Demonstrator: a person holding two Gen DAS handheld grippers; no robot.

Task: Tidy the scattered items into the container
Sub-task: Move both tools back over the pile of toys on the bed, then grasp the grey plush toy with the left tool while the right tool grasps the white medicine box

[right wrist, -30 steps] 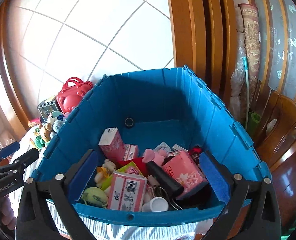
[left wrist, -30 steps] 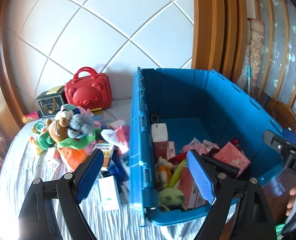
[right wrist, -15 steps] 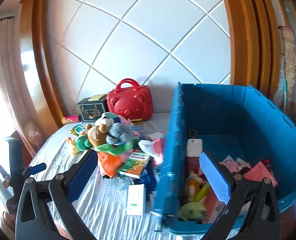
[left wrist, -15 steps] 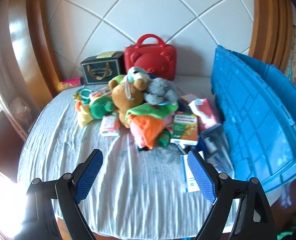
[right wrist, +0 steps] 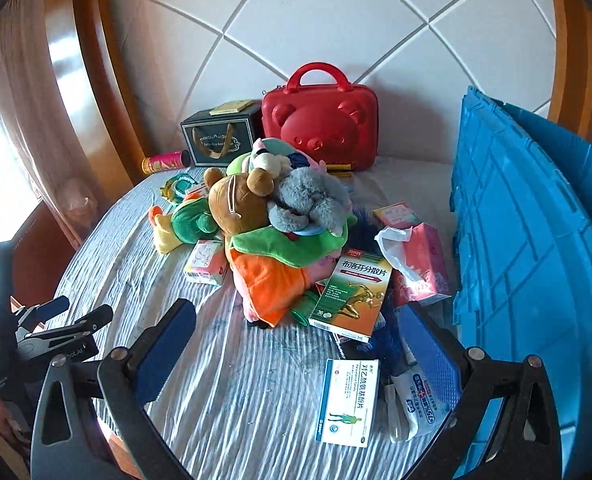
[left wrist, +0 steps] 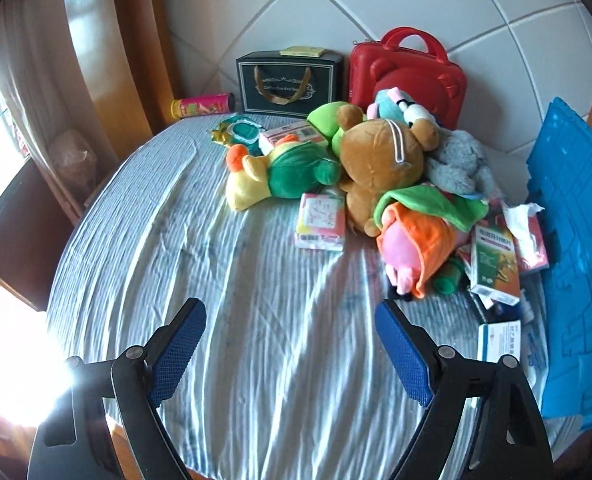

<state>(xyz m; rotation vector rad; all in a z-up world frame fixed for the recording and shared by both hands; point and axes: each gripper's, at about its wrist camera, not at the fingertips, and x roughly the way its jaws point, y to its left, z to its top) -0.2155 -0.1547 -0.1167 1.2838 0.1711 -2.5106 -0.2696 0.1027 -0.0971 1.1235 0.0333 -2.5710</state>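
Toys (left wrist: 379,168) beyond open left tongs (left wrist: 292,344), crate (left wrist: 575,248) right

You see a crinkled cloth sheet (left wrist: 224,320), fuzzy plush toys (right wrist: 236,208), a glossy red plastic case (right wrist: 319,120), and a ribbed blue plastic crate (right wrist: 527,264).

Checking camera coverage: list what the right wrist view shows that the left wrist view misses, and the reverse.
Only the right wrist view shows the left gripper from outside, the wipes pack and the right gripper, open over bare cloth.

Only the left wrist view shows the left gripper's own fingers, open.

Both show the brown bear, red case, green box, white box and blue crate.
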